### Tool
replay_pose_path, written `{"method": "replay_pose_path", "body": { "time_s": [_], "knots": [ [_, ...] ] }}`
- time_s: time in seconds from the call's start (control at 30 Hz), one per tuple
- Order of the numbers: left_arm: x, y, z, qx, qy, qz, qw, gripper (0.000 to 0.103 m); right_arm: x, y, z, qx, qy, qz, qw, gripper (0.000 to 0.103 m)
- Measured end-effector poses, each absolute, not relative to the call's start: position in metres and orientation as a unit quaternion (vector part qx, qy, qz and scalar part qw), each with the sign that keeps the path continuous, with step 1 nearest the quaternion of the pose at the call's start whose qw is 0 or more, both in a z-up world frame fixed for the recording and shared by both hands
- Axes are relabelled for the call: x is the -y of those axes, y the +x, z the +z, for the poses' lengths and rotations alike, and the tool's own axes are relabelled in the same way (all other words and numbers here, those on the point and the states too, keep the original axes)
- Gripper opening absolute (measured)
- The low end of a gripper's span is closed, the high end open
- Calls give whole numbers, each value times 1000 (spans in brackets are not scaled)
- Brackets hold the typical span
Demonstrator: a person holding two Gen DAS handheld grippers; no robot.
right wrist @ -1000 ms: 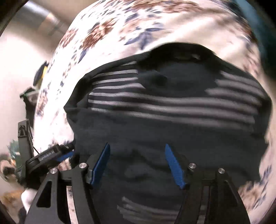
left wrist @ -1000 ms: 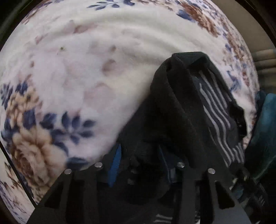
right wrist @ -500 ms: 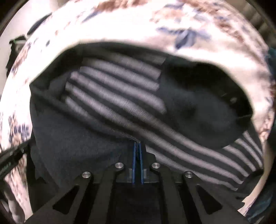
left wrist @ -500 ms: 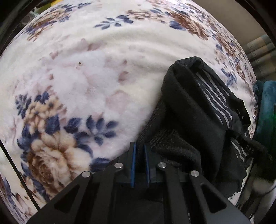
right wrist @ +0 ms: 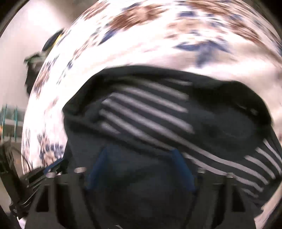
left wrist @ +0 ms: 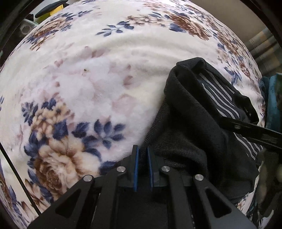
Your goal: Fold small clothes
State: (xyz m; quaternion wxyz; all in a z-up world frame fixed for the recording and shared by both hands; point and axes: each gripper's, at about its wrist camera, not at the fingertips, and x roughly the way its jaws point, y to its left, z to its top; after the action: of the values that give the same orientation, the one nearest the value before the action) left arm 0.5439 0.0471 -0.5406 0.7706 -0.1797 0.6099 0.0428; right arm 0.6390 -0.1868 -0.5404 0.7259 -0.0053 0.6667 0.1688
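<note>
A small black garment with grey stripes lies crumpled on a flowered fleece blanket, right of centre in the left wrist view. My left gripper is shut on the garment's near left edge, with dark cloth pinched between its blue pads. In the blurred right wrist view the same garment fills the middle. My right gripper hovers over its plain dark part, jaws opening, pads spread wide with the cloth beneath them. One black finger of the right gripper crosses the garment in the left wrist view.
A teal cloth lies off the blanket's right edge. A yellow and black object sits beyond the far left corner. The blanket spreads out behind the garment; dark clutter stands on the floor at left.
The left gripper closed on the garment's edge and has since held still. The right gripper pinched shut on the cloth half a second ago and now stands wide apart again.
</note>
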Motion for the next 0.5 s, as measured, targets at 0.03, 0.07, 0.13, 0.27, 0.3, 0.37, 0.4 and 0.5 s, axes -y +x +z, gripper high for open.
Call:
{"method": "replay_pose_path", "body": {
  "time_s": [0.03,0.07,0.13,0.27,0.3,0.37,0.4,0.5],
  "knots": [
    [-47,543,-540,-608,-177,43,772,7,181,641,-548,-667,-24,161,727,79],
    [-46,543,-541,-608,-175,43,773,7,175,648,-552,-667,-28,156,728,78],
    [-45,542,-542,-608,-169,43,774,7,170,658,-564,-667,-30,150,729,57],
    [-48,541,-545,-607,-161,42,777,7,185,660,-549,-621,-24,126,773,1],
    [-48,542,-546,-607,-163,43,777,7,190,656,-547,-609,-23,111,785,0],
    [-49,541,-547,-606,-165,43,777,8,221,665,-538,-596,-5,71,800,0],
    [-49,541,-547,-605,-166,43,777,8,233,669,-538,-604,19,76,793,0],
    [-50,540,-546,-601,-170,44,780,7,233,678,-541,-639,82,143,752,2]
  ]
}}
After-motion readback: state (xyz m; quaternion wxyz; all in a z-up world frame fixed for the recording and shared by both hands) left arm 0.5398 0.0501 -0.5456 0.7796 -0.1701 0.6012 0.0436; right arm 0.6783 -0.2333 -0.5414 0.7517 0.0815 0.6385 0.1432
